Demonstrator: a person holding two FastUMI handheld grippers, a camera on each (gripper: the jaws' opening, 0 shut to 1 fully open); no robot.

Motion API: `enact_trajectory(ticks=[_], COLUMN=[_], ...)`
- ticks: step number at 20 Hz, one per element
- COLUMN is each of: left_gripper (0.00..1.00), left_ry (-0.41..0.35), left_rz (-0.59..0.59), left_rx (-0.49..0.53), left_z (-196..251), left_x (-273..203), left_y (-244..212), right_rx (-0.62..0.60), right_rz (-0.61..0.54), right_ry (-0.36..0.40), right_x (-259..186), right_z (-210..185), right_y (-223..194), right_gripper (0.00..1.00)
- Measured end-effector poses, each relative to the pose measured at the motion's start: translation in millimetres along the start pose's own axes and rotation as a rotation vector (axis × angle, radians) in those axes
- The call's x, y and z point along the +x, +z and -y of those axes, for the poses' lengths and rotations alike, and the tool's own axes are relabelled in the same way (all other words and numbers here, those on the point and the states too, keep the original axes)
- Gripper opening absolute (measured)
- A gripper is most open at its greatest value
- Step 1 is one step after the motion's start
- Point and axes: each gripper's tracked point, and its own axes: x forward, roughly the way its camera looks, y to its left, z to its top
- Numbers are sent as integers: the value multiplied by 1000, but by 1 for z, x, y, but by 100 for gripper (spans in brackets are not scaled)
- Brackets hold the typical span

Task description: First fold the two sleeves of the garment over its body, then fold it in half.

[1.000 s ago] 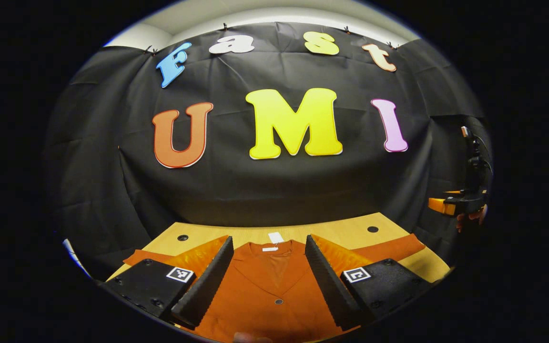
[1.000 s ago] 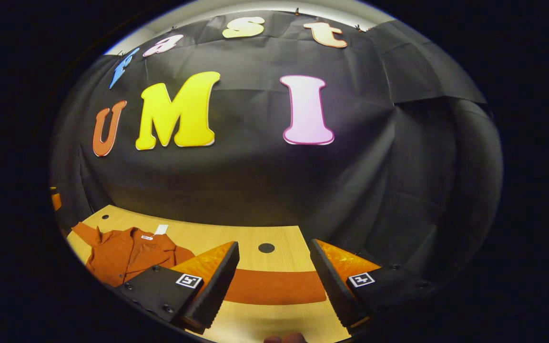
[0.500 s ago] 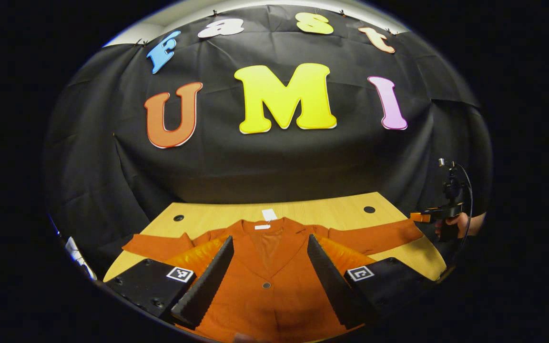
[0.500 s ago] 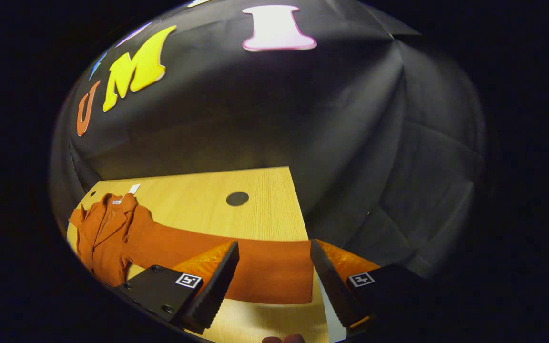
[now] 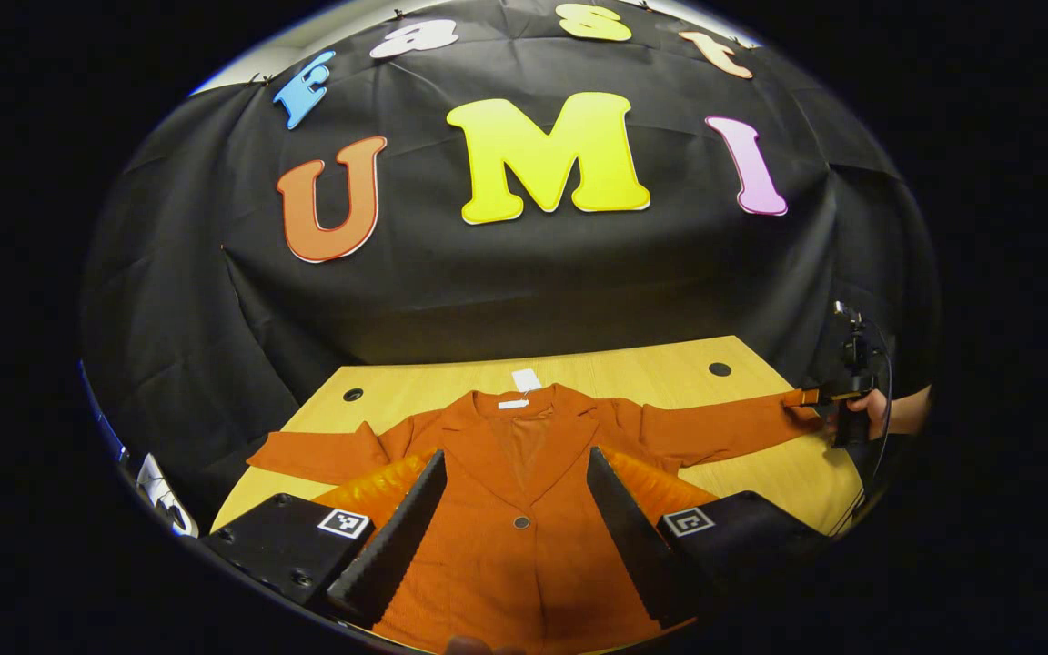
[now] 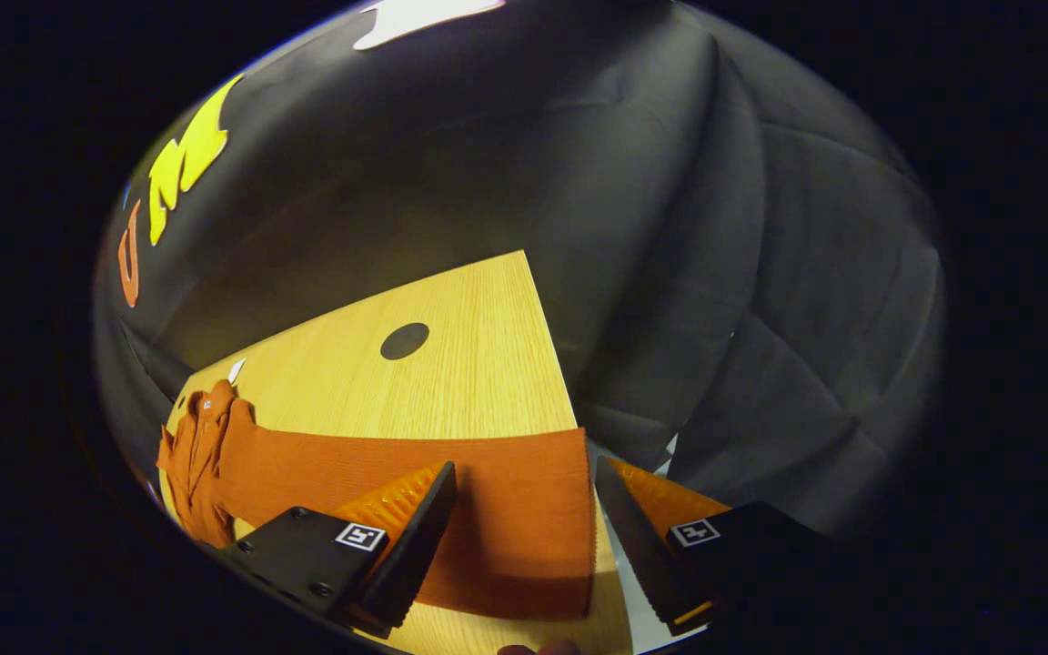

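With the garment (image 5: 524,509) lying flat on the table (image 5: 633,377), both sleeves spread out from its body, the wide-open right gripper (image 6: 524,537) is straddling the right sleeve (image 6: 451,500) cuff and should pinch just inside the cuff edge, while the left gripper (image 5: 515,528) is hovering wide over the body.

One orange jacket (image 5: 524,537) is lying on one wooden table (image 5: 633,377), with two sleeves (image 5: 724,428) spreading out from its collar. One button (image 5: 520,522) is showing on the jacket's front, and one white tag (image 5: 526,379) is sitting just beyond the collar. Two round holes (image 5: 720,369) are showing in the table beyond the jacket. Two grippers are working over it: the left gripper (image 5: 515,532) and the right gripper (image 6: 524,537). One hand (image 5: 879,409) is showing past the far cuff.
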Motion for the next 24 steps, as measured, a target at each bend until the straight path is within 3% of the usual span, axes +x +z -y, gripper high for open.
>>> enact_trajectory(ticks=[2, 4, 5, 6, 8, 11, 15, 17, 24], left_gripper=[100, 100, 100, 100, 100, 100, 100, 100, 100], left_ry=[6, 6, 5, 3, 0, -6, 4, 9, 6], left_rz=[2, 0, 0, 0, 10, 21, 36, 47, 135], left_rx=[5, 2, 1, 3, 9, 5, -28, -55, -98], left_z=[0, 1, 2, 2, 2, 0, -14, -25, -89], left_x=[2, 4, 4, 5, 5, 7, 7, 8, 2], left_y=[0, 0, 1, 1, 4, 5, 6, 5, 5], right_rx=[-4, 3, 4, 3, -19, -1, 12, -5, 30], right_rz=[-2, -14, -18, -21, -19, -36, 9, 44, 94], right_ry=[-9, -34, -53, -79, -139, -80, -34, -60, 19], right_x=[-2, 0, -3, -5, -18, -22, -51, -72, -132], right_z=[2, 5, 8, 13, 25, 4, -31, -47, -194], right_y=[3, 2, 3, 5, 9, 6, 33, 48, 67], right_gripper=[96, 87, 74, 69, 41, 3, 3, 3, 3])
